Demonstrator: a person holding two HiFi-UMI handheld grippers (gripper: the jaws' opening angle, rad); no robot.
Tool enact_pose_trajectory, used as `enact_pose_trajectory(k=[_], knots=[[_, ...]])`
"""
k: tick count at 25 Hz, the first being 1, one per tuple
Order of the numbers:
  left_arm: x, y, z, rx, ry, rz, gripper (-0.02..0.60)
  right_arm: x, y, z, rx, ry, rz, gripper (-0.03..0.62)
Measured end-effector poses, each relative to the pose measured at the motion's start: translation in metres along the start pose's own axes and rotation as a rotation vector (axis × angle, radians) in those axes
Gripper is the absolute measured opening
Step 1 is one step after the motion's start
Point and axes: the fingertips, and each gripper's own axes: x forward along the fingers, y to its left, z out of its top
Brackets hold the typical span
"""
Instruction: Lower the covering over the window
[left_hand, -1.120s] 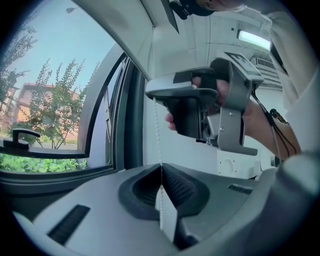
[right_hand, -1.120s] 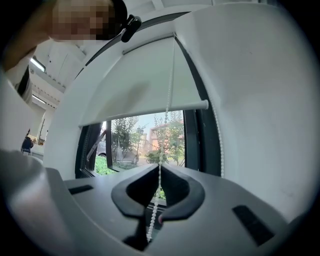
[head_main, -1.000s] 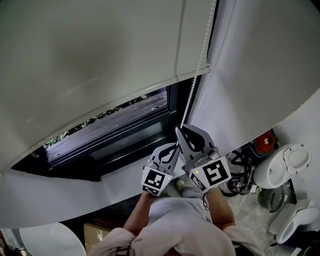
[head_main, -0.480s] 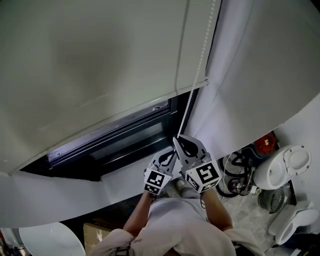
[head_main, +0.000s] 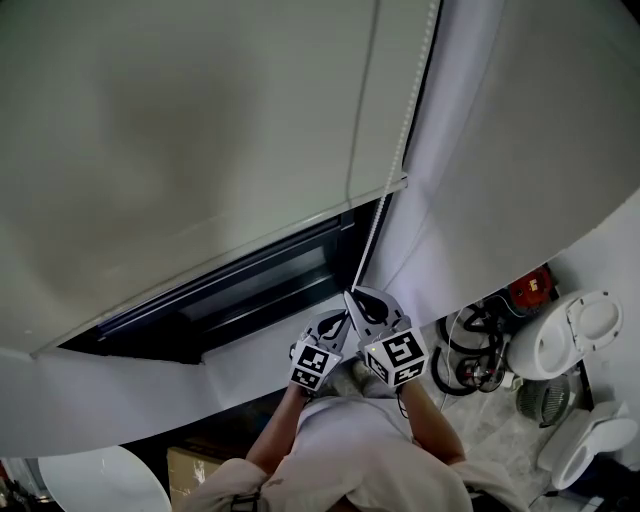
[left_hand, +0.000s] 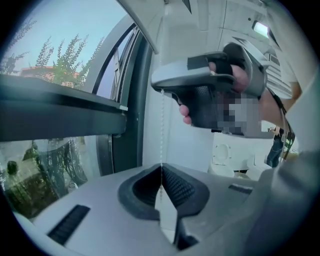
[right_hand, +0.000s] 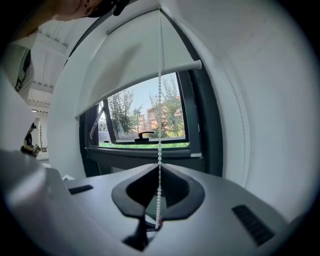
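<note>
the right gripper (right_hand: 159, 170) was closed tight on the white bead chain (right_hand: 159, 115), which ran straight up from between its pads towards the roller blind (head_main: 200, 130) overhead. the left gripper (left_hand: 161, 172) was likewise shut on the same chain, just below and beside the right one. ahead of both sets of jaws stood the dark-framed window (head_main: 250, 290). the blind's bottom bar (right_hand: 185, 66) hung above them, with a strip of glass uncovered beneath it.
</note>
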Motion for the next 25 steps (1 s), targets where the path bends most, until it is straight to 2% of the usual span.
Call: enact_pose_trajectory(k=[10,15,18,21,23,25], knots=[[0.008,0.0,-0.045,-0.039,0.039,-0.009,0.017,0.007,0.001,-0.045,0.016,0.082,0.002,0.002],[0.004,-0.001,-0.053,-0.057,0.036,-0.017,0.018,0.006,0.0,-0.055,0.022,0.088,-0.008,0.002],[-0.007,-0.001,-0.047,-0.064,0.034,-0.007,0.02,0.006,-0.003,-0.053,0.012,0.088,-0.012,0.002],[-0.025,0.0,-0.027,-0.082,-0.003,-0.002,0.027,0.005,-0.006,-0.053,0.015,0.087,-0.012,0.002],[-0.037,0.001,-0.008,-0.085,-0.031,-0.005,0.076,0.004,-0.007,-0.052,0.016,0.084,-0.012,0.002],[-0.047,0.002,0.016,-0.076,-0.068,-0.009,0.098,0.004,-0.007,-0.052,0.016,0.083,-0.01,0.002]])
